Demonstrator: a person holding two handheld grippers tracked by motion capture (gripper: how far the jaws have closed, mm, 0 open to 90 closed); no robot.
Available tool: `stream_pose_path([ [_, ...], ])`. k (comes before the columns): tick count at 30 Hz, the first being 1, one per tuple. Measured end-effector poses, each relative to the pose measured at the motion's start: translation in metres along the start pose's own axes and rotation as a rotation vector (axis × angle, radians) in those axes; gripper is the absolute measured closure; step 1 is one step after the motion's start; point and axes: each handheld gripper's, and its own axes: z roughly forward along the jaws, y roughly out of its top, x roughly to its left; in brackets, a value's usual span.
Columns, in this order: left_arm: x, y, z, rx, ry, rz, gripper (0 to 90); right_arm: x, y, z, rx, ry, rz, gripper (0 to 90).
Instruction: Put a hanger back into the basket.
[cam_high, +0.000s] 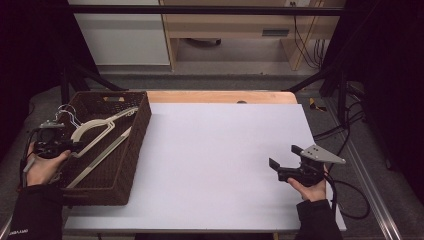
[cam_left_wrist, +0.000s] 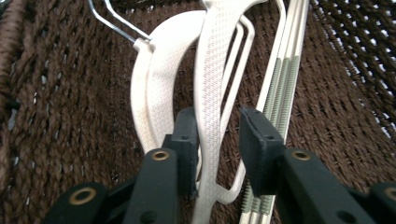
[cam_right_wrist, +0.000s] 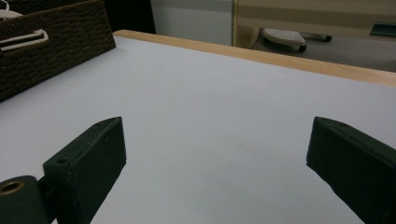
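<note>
A dark brown woven basket stands at the table's left side with white plastic hangers lying in it. My left gripper is inside the basket, over the hangers. In the left gripper view its jaws straddle the arm of one white hanger. That arm lies against the left pad, with a gap to the right pad, so the left gripper is open. My right gripper hovers low over the white table top at the right. The right gripper is open wide with nothing between its jaws.
Beside the straddled hanger lie another white hanger with a wire hook and a slim one with ribbed grey strips. The basket sits far left of the right gripper. A wooden strip borders the table's far edge.
</note>
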Motion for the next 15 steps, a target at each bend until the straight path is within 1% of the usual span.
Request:
stream_pose_path([
  [1, 0.000, 0.000, 0.000, 0.006, 0.004, -0.005, 64.5, 0.000, 0.000, 0.000, -0.003, 0.001, -0.006, 5.2],
  [3, 0.001, 0.000, 0.001, 0.018, 0.025, -0.007, 61.0, 0.000, 0.000, 0.000, -0.004, 0.002, 0.001, 5.2],
  [4, 0.001, 0.000, 0.000, 0.013, 0.024, -0.019, 60.1, 0.000, 0.000, 0.000, -0.004, 0.002, 0.000, 5.2],
  [5, 0.002, 0.000, -0.001, 0.008, 0.028, -0.021, 58.8, 0.000, 0.000, 0.000, -0.005, 0.002, 0.001, 5.2],
  [6, 0.003, 0.000, -0.003, -0.004, 0.026, -0.035, 57.8, 0.000, 0.000, 0.000, -0.004, 0.002, 0.001, 5.2],
  [7, 0.003, 0.000, -0.005, -0.023, 0.021, -0.048, 57.0, 0.000, 0.000, 0.000, -0.004, 0.002, 0.001, 5.2],
  [9, 0.003, 0.001, -0.011, -0.068, 0.005, -0.063, 55.8, 0.000, 0.000, 0.000, -0.005, 0.002, 0.001, 5.2],
  [10, 0.002, 0.002, -0.015, -0.087, 0.004, -0.067, 54.9, 0.000, 0.000, 0.000, -0.005, 0.002, 0.001, 5.1],
  [12, -0.001, 0.005, -0.024, -0.121, 0.006, -0.059, 53.8, -0.001, 0.000, -0.001, -0.003, 0.002, 0.000, 5.1],
  [15, -0.012, 0.009, -0.042, -0.215, -0.024, -0.055, 51.1, -0.001, 0.000, -0.001, -0.007, 0.000, -0.001, 5.1],
])
